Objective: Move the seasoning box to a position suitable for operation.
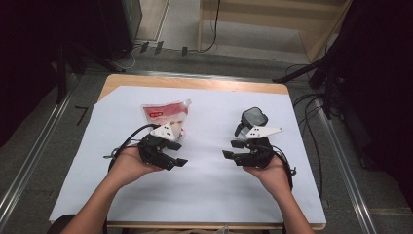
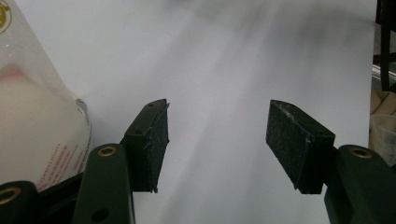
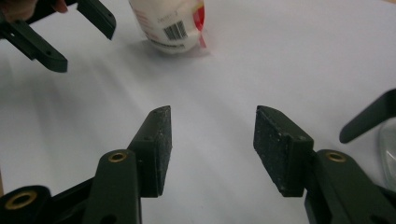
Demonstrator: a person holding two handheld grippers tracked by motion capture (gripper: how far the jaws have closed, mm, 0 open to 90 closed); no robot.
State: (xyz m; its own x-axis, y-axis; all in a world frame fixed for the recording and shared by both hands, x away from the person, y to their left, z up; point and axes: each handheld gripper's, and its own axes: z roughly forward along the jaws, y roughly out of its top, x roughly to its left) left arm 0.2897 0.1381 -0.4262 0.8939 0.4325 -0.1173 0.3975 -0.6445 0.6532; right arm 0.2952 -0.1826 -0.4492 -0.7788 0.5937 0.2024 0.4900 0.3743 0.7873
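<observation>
Red-and-white printing marks the pouch [image 1: 165, 116], a soft clear bag with pale contents that lies on the white sheet toward the far left of the tabletop [image 1: 195, 84]. It sits just beyond your left gripper [image 1: 176, 160], close to that gripper's grey plate. In the left gripper view the pouch [image 2: 37, 126] bulges in at the left edge, right beside the left-hand finger but not between the two. In the right gripper view the pouch [image 3: 170, 23] lies farther off, with a barcode and a red seam facing the camera.

Your left gripper rests in your left hand [image 1: 127, 165], pointing inward toward the middle of the sheet. Its fingers [image 2: 152, 142] stand wide apart, and you have nothing in them; bare white sheet shows in the gap.

Your right gripper [image 1: 228, 156] lies in your right hand [image 1: 270, 171] and points back toward the left one, the two tips facing each other, well apart over the sheet. Its fingers [image 3: 156, 147] are also spread wide and hold nothing.

Just beyond your right gripper stands a dark object with a greyish top [image 1: 253, 118]; what it is cannot be told. Both grippers trail black cables [image 1: 127, 139] across the white sheet [image 1: 204, 185].
</observation>
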